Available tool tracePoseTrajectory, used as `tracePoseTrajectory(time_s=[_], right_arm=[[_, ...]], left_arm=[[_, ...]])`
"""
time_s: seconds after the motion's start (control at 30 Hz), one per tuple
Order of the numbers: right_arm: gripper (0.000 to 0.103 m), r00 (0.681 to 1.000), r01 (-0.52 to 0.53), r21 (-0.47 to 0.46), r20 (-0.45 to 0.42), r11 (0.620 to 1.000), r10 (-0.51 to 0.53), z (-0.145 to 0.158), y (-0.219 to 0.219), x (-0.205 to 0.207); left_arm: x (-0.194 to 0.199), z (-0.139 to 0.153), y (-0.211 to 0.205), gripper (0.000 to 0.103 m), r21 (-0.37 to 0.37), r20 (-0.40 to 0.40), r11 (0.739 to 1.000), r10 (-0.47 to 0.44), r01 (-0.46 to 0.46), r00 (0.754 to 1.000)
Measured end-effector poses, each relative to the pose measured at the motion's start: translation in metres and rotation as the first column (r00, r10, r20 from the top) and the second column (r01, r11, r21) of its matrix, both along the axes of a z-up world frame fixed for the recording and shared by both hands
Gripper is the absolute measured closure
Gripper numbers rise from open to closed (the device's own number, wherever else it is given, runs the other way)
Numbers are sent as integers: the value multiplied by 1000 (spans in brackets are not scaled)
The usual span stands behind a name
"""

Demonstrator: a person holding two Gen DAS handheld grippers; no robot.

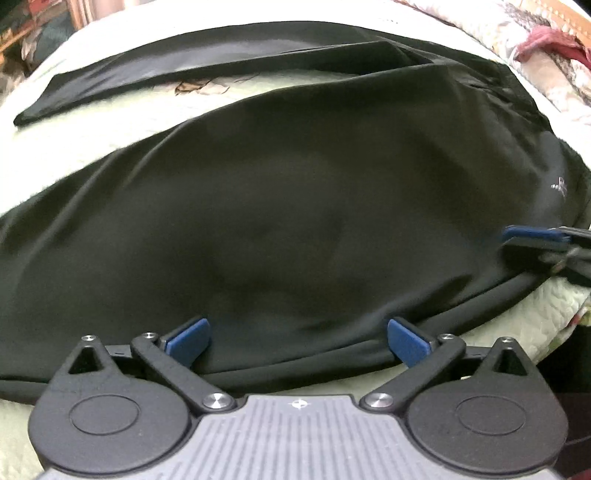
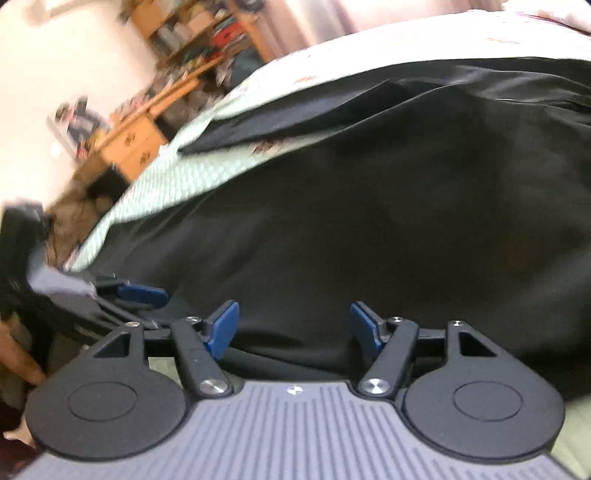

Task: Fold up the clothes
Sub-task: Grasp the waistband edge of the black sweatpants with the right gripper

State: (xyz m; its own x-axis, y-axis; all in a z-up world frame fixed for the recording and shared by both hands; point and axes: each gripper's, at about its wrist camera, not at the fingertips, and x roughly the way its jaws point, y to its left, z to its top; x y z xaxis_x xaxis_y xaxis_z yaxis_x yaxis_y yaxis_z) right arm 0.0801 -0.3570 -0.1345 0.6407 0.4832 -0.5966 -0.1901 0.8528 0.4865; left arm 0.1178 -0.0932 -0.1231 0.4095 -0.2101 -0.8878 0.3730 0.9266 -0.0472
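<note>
A black garment [image 1: 295, 206] lies spread on a pale green quilted bedspread [image 1: 110, 122], with a narrow part [image 1: 155, 77] stretched out at the far side and a small white logo [image 1: 559, 186] near its right end. My left gripper [image 1: 297, 334] stands open over the garment's near hem, blue pads wide apart and pressing on nothing. My right gripper [image 2: 293, 326] is open too, with the rolled black hem [image 2: 295, 360] lying loose between its fingers. Each gripper shows in the other's view: the right one [image 1: 535, 240] at the garment's right edge, the left one [image 2: 140, 293] at the lower left.
Patterned bedding and a dark red cloth [image 1: 554, 40] lie at the far right of the bed. Beyond the bed's far edge stand wooden shelves [image 2: 199, 33] and a wooden drawer unit [image 2: 133, 142]. A hand [image 2: 22, 363] shows at the left edge.
</note>
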Motion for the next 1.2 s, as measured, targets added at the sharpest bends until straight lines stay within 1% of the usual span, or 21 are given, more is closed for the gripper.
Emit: tracePoseTrajectory(time_s=[0.1,0.17,0.27,0.37,0.47,0.57,0.6,0.67,0.73,0.77,0.8,0.83,0.87,0.9,0.93,0.97,1.0,1.07,1.13,1.17,1.2], right_arm=[[34,992,127,76,4,989,-127,0,-42,-16],[34,976,216,96,14,972,-218,1,-71,-25],[34,942,327,88,44,941,-332,3,-107,-30],[33,908,402,67,101,913,-407,11,-140,-21],[33,882,446,1,168,895,-439,17,-167,-2],[33,879,457,-93,195,884,-434,16,-183,27],[33,880,457,-111,202,882,-431,15,-186,35],[33,879,454,-123,222,882,-422,13,-194,47],[33,881,440,-112,245,891,-404,10,-206,54],[33,889,427,-113,234,897,-393,3,-211,61],[34,896,428,-141,194,893,-399,-9,-220,70],[47,896,441,-180,146,879,-419,-20,-227,76],[59,889,457,-198,132,867,-438,-27,-234,76],[81,879,475,-205,137,856,-456,-32,-241,73],[90,871,490,-201,137,848,-471,-34,-247,69],[91,863,504,-174,135,846,-487,-34,-253,64],[90,854,519,-136,131,844,-504,-33,-259,59],[81,837,537,-50,151,842,-526,-28,-264,48],[49,820,542,18,209,840,-533,-19,-269,41],[43,810,545,29,238,838,-536,-15,-273,39],[41,803,548,33,262,836,-536,-11,-279,38]], left_arm=[[-2,13,-1,4,-37,-6,999,-4,3,1000],[-3,21,-2,4,-62,-9,998,-7,6,1000],[-8,42,-13,4,-84,39,995,-42,45,998],[-11,59,-29,2,-93,91,992,-74,82,993],[-2,62,-42,1,-91,107,993,-67,77,992],[9,57,-53,1,-98,108,993,-53,64,993],[13,53,-56,1,-99,104,993,-48,59,993],[23,40,-63,1,-78,78,996,-33,39,996],[31,25,-69,1,-50,34,998,-29,30,999],[34,17,-73,2,-34,9,999,-26,26,1000],[37,9,-76,1,-19,-22,999,-26,25,999],[37,5,-78,1,-6,-30,1000,-30,30,999],[36,0,-79,1,8,-37,999,-34,35,999],[36,-4,-81,1,21,-43,999,-39,39,998],[35,-4,-83,1,29,-41,999,-42,43,998],[34,-4,-84,1,37,-38,998,-45,46,998],[34,-4,-84,1,40,-40,998,-41,42,998],[35,-4,-86,1,48,-44,998,-29,32,999],[35,-1,-89,1,39,-45,999,-23,24,999],[35,0,-91,1,35,-45,999,-19,21,999],[35,1,-92,1,30,-46,999,-16,17,999]])
